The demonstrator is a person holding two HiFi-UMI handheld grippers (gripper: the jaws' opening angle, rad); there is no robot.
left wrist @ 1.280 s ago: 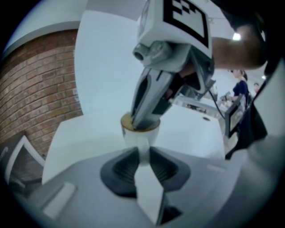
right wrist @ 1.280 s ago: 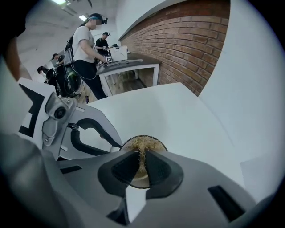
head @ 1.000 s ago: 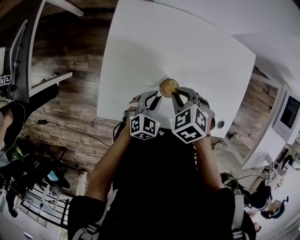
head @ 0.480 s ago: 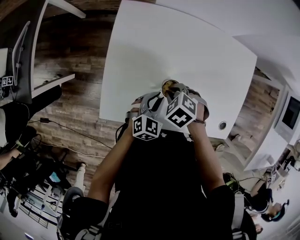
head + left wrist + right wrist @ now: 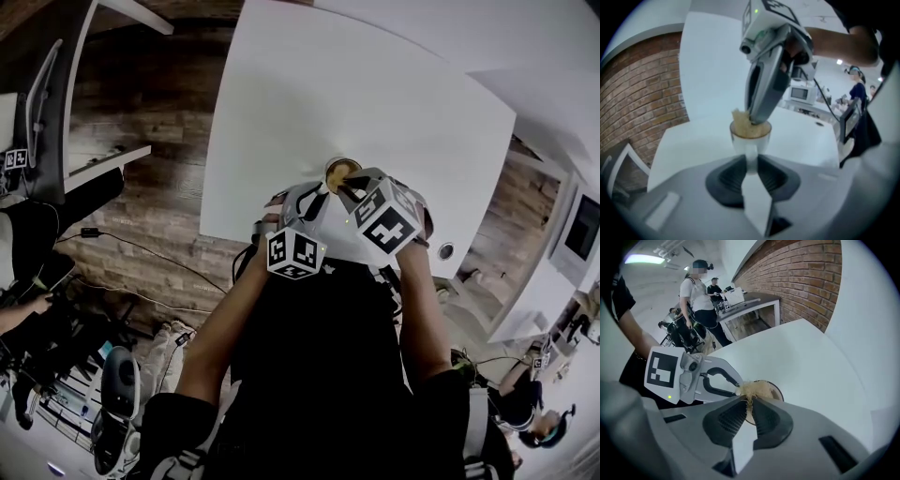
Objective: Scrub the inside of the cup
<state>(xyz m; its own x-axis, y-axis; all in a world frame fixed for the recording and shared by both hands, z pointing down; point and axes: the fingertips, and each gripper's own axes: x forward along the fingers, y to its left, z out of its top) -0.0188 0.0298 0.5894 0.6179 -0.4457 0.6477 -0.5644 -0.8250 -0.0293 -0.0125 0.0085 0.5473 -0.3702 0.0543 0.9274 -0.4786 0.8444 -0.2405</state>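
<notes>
**L gripper holds the cup, R gripper scrubs inside**

My L gripper [image 5: 750, 161] has its jaws part way closed. They pinch the side of the clear cup [image 5: 750, 136], so it's held firm. The cup stands on the white table [image 5: 375, 94], near the edge closest to me. My R gripper [image 5: 749, 401] has its jaws squeezed tight on a tan, scratchy scrub pad [image 5: 751, 389]. It comes down from above, & the pad sits in the cup's mouth, poking up a bit over the rim.

The table is big & flat. A wood floor [image 5: 141, 122] shows to the left of it. There's a brick wall [image 5: 801, 277] at the back. Far off, ppl [image 5: 696, 291] stand by a desk [image 5: 745, 305], & a microwave [image 5: 800, 93] sits across the room.

Vs 1 sec ago: the L gripper is in the same spot w/ the same grip. Half a sec ago the R gripper swung over the cup & hid it. Now it's tipped out to the right, so I can see the cup's mouth again. The cup hasn't moved.
</notes>
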